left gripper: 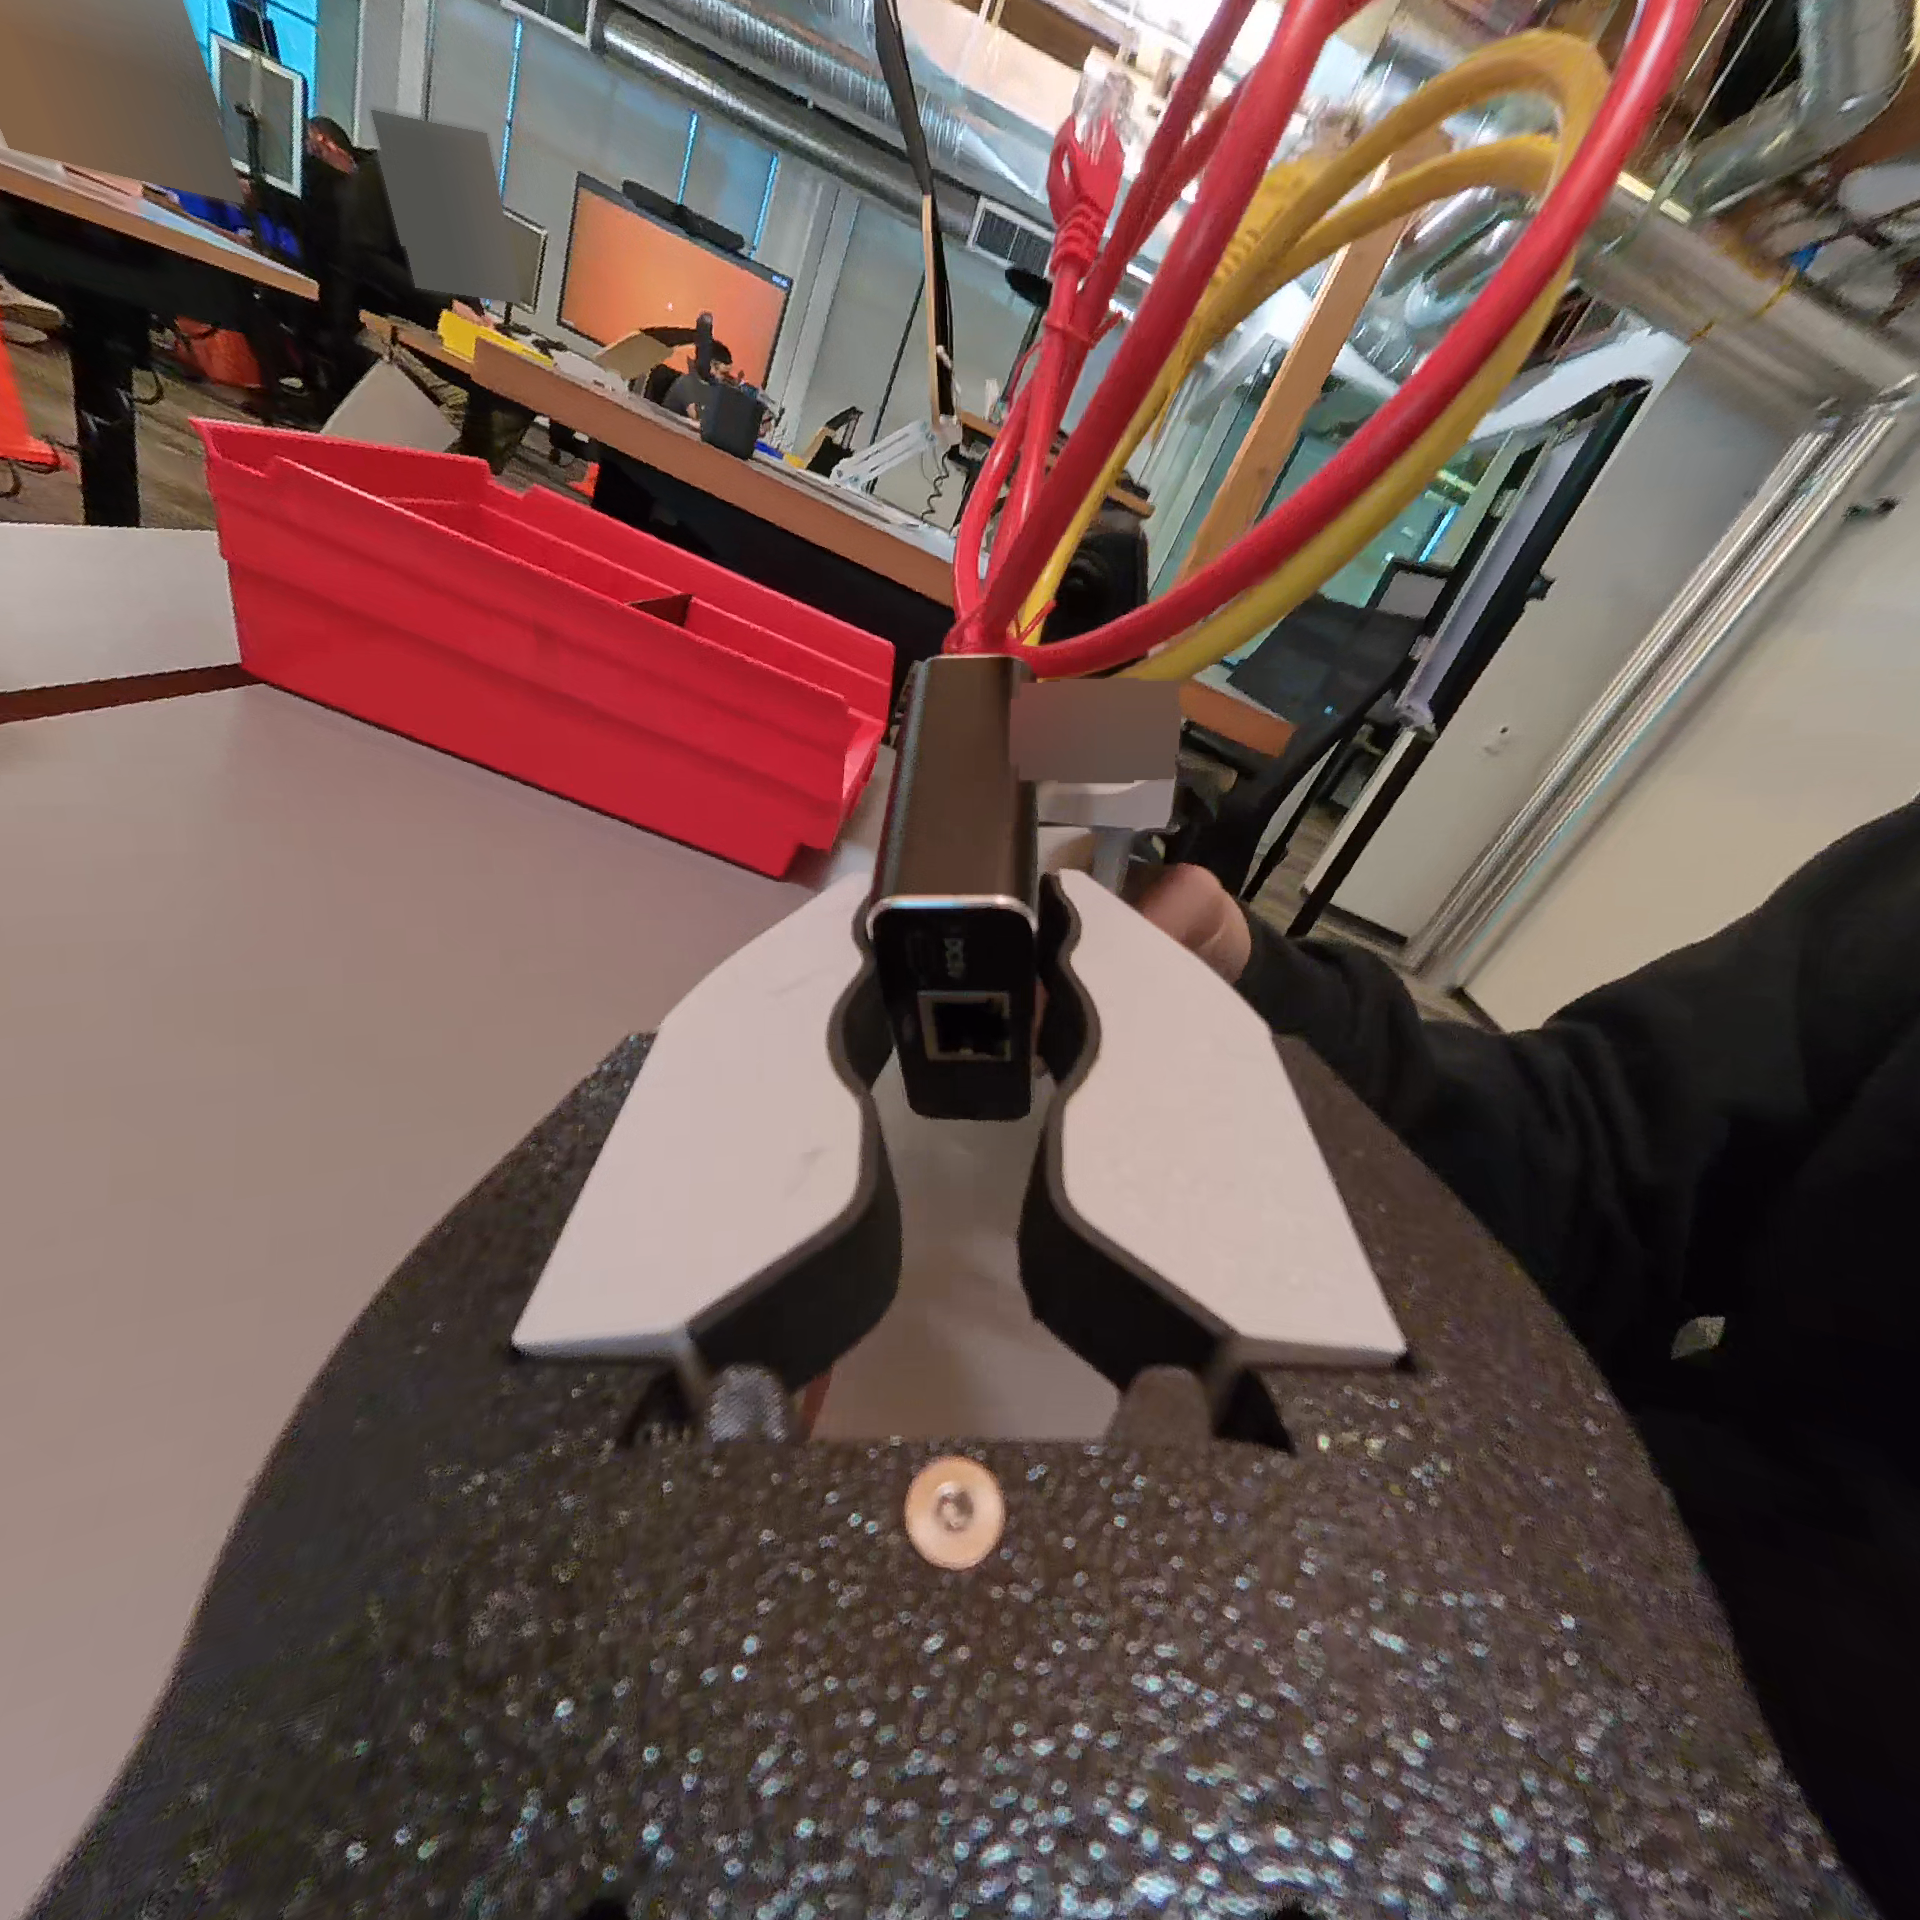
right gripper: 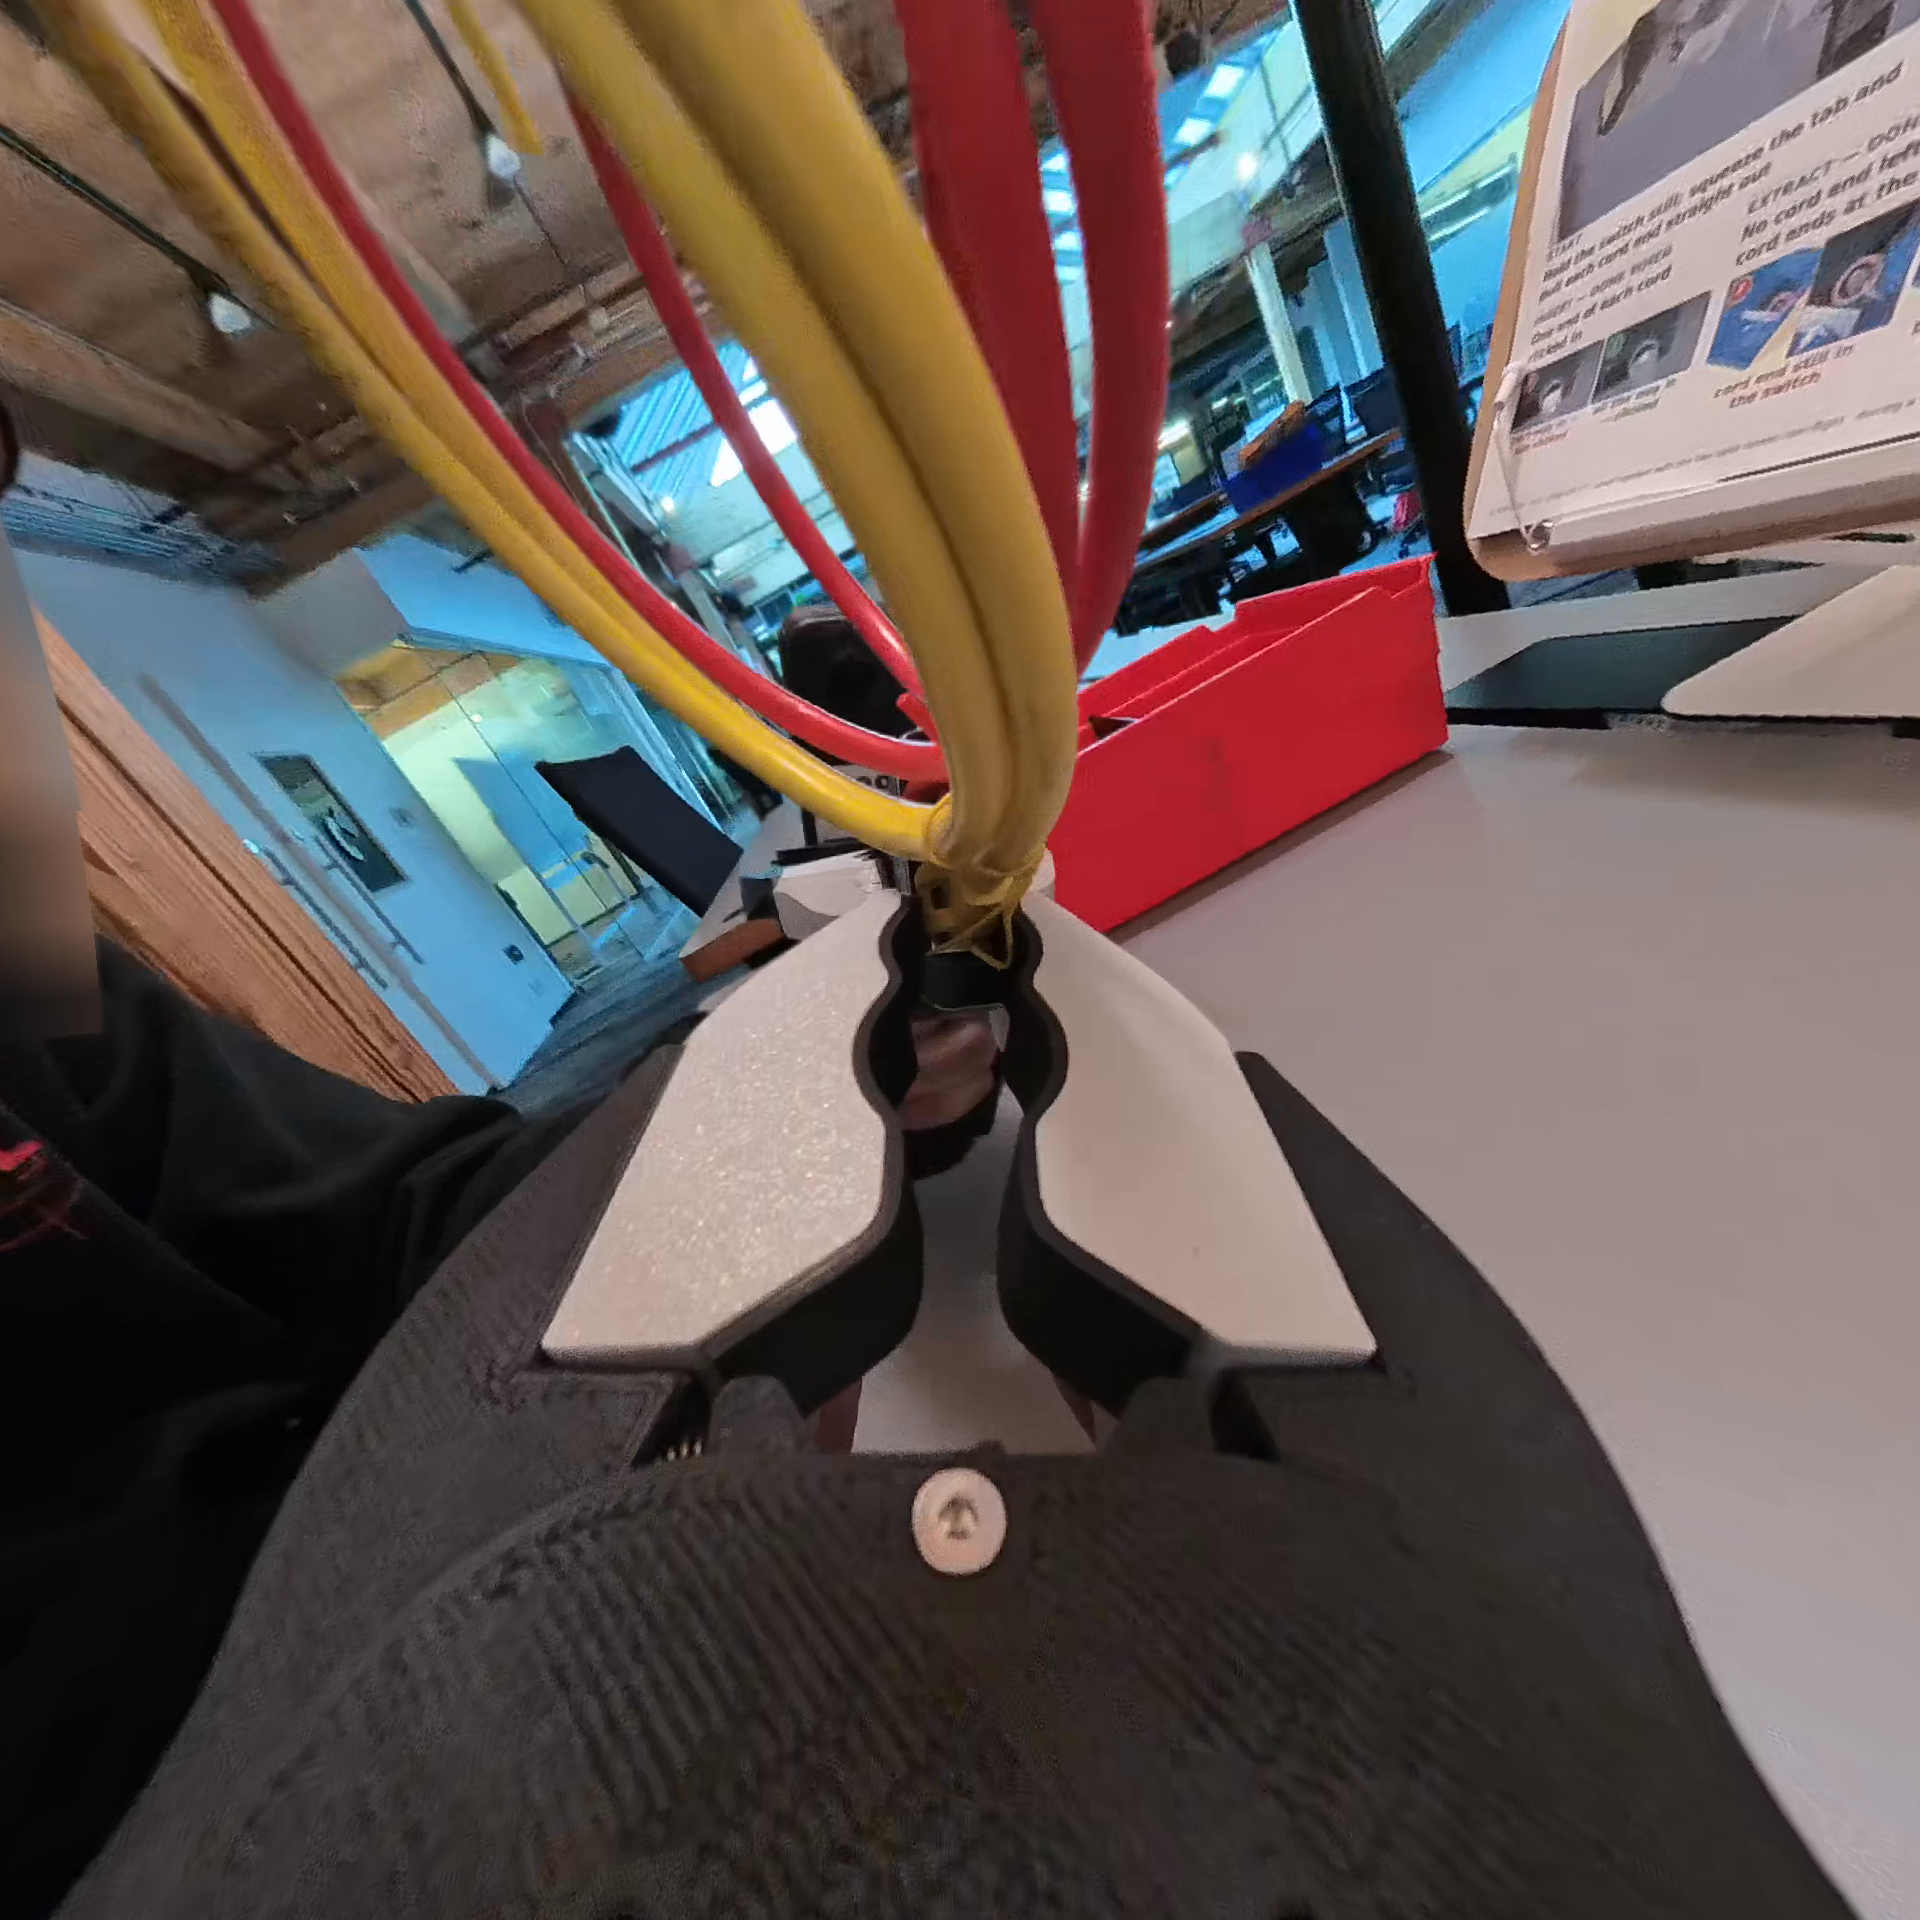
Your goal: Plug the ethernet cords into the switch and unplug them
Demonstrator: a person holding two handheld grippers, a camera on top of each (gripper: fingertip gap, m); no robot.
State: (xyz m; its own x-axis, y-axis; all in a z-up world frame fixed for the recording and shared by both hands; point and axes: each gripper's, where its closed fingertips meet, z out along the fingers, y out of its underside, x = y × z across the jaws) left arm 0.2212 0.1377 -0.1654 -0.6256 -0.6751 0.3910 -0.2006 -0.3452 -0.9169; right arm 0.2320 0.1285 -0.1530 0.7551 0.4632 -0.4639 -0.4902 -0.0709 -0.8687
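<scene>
Clearly the left gripper (left gripper: 954,997) is clenched on the black switch (left gripper: 954,883), held end-on to its camera and lifted off the table, one empty port facing the lens. Red cords (left gripper: 1247,499) and yellow cords (left gripper: 1351,239) loop up from the switch's far end, and a loose red plug (left gripper: 1086,156) dangles high, unplugged. Risk here: the jaws pinch only the near end of a smooth slim body, so a tug from the other side could twist or slide the switch out. A hand (left gripper: 1195,925) and dark sleeve sit just right of the fingers. Grey table (left gripper: 312,1039) is below, with a red bin (left gripper: 540,644) on its far edge; behind are an open office with desks, a lit orange screen and exposed ducts. In the right wrist view, the right gripper (right gripper: 961,971) is closed on the yellow cord end at the tied bundle (right gripper: 987,873), yellow and red loops rising right past the lens. Whether the jaws are pressing the latch tab is hidden; if not, pulling would strain the plug or drag the switch. The tied loops could also snag on each other. Same grey table (right gripper: 1558,1039), red bin (right gripper: 1299,727) and a propped instruction sheet (right gripper: 1714,260) at right, with a glass-walled corridor and wood panel on the left.
</scene>
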